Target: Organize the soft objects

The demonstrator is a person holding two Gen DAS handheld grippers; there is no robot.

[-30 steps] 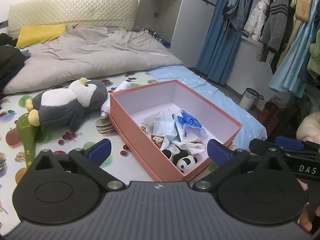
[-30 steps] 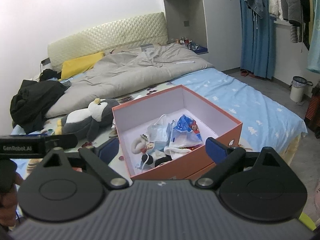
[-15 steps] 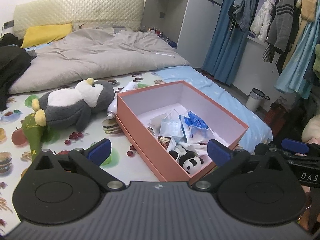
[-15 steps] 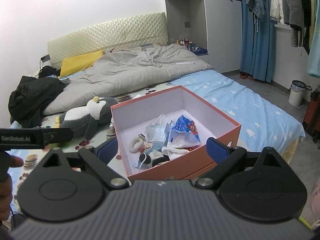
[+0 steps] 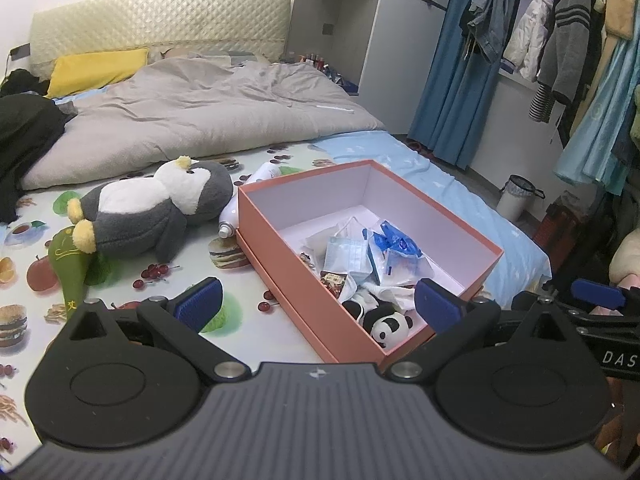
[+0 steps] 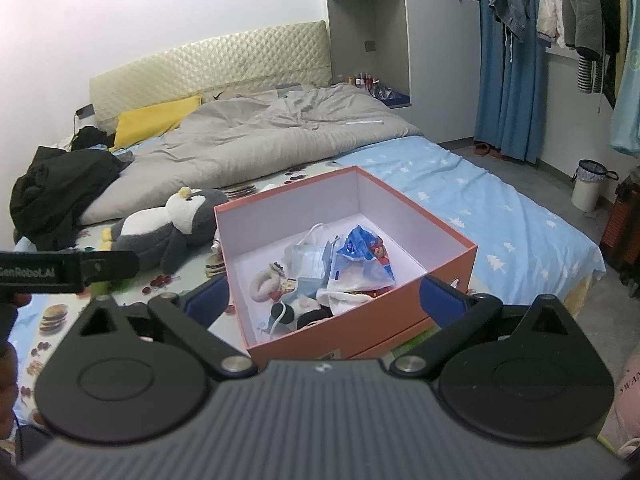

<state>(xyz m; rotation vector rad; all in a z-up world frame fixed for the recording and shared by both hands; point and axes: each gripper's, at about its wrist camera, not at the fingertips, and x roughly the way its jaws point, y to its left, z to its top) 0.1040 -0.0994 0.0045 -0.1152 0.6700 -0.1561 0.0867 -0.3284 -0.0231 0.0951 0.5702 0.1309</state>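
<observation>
The pink box (image 5: 288,272) sits open on the bed, and some soft things are already inside it. So the tidy-up looks partly done, I think. At the near end of the box there is a little panda toy (image 5: 386,326), with something white and soft beside it. Next to those are a pack of face masks (image 6: 310,266), a blue and white plastic bag (image 6: 362,258) and a small white fluffy ring (image 6: 262,282). They are all piled at the near end. The far end of the box is bare, so there is lots of room left.

The big penguin plush (image 5: 156,208) is not in the box yet. It lies on its side on the picture sheet (image 5: 132,320), just left of the box, and its head is close to the box wall. A green soft toy (image 5: 70,268) lies under the penguin's yellow feet. A white bottle (image 5: 244,208) is squeezed between the penguin's head and the box. I would guess the penguin and the green toy are the main things left to put away.

The left gripper (image 5: 316,306) hangs over the near edge of the box with its jaws spread wide and nothing in them. The right gripper (image 6: 324,304) is also over the near side of the box. Its jaws have just been opening and now stand wide apart, not squeezing anything.

Farther back, a grey blanket (image 6: 256,140), a yellow pillow (image 6: 154,120) and some black clothes (image 6: 52,196) lie on the bed.
</observation>
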